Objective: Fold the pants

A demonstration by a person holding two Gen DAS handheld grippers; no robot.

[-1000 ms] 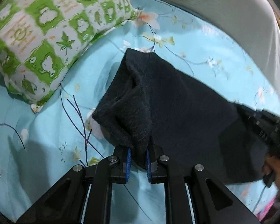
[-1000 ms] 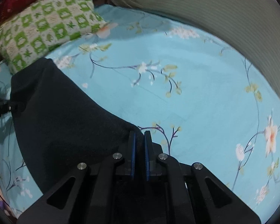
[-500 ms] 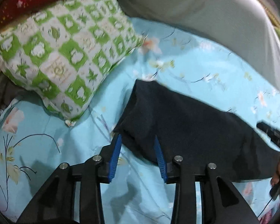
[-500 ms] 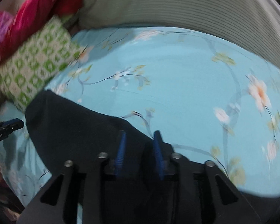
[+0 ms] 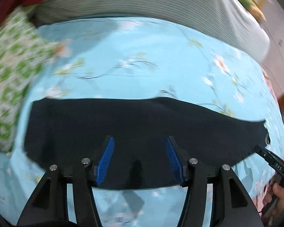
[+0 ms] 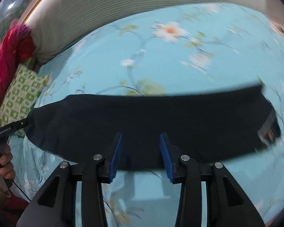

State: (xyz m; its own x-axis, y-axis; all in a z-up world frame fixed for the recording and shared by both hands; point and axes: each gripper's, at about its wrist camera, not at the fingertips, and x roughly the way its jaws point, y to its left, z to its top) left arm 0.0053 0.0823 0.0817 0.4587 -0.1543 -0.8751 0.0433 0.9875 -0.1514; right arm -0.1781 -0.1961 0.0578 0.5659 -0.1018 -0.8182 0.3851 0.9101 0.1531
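left wrist: dark pants (image 5: 142,124) lie flat, folded; both grippers just opened, empty.

Left gripper (image 5: 140,158) at lower centre of its own view, pointing steeply down; jaws have just been opening, blue pads (image 5: 105,160) wide apart and pressing on nothing. Right gripper (image 6: 142,155) likewise, jaws just parted and gripping nothing. A hand (image 6: 3,162) grips a handle at that view's lower left edge.
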